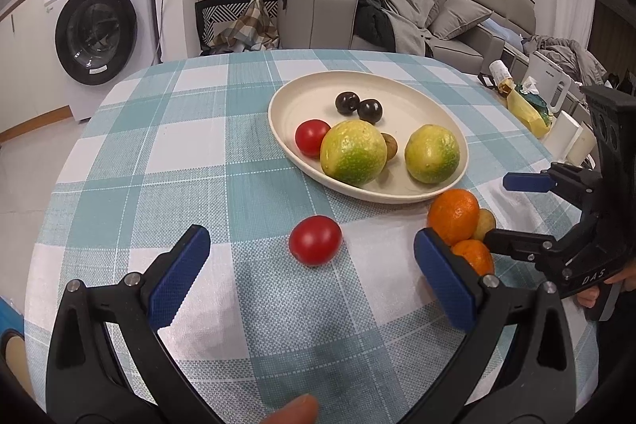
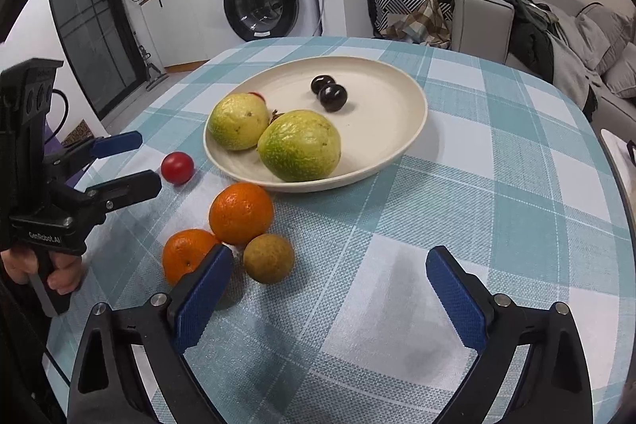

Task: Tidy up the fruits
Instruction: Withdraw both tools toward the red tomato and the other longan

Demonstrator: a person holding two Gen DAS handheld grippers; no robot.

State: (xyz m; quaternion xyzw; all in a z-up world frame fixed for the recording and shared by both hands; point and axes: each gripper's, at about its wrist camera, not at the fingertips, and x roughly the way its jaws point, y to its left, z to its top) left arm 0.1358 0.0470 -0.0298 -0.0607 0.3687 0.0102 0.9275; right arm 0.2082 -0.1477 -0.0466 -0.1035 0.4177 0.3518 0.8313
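Observation:
A cream oval plate [image 1: 286, 94] [image 2: 401, 94] on the checked tablecloth holds two yellow-green fruits [image 1: 353, 151] [image 2: 299, 145], two dark plums [image 1: 359, 106] [image 2: 328, 91], a red tomato [image 1: 312, 137] and a small brown fruit [image 1: 389, 145]. A loose red tomato [image 1: 315, 239] [image 2: 177, 167] lies between my open left gripper's [image 1: 312, 281] fingers, just ahead of the tips. Two oranges [image 1: 454, 216] [image 2: 241, 212] and a brown fruit [image 2: 268, 258] lie beside the plate. My right gripper [image 2: 332, 301] is open and empty, its left pad next to the smaller orange [image 2: 185, 254].
The round table's edge [image 1: 119, 86] curves at left. A washing machine [image 1: 101, 14], a sofa with clothes [image 1: 397, 6] and a laundry basket [image 1: 238, 22] stand beyond. Bottles, packets and white containers [image 1: 528, 106] sit at the table's right edge.

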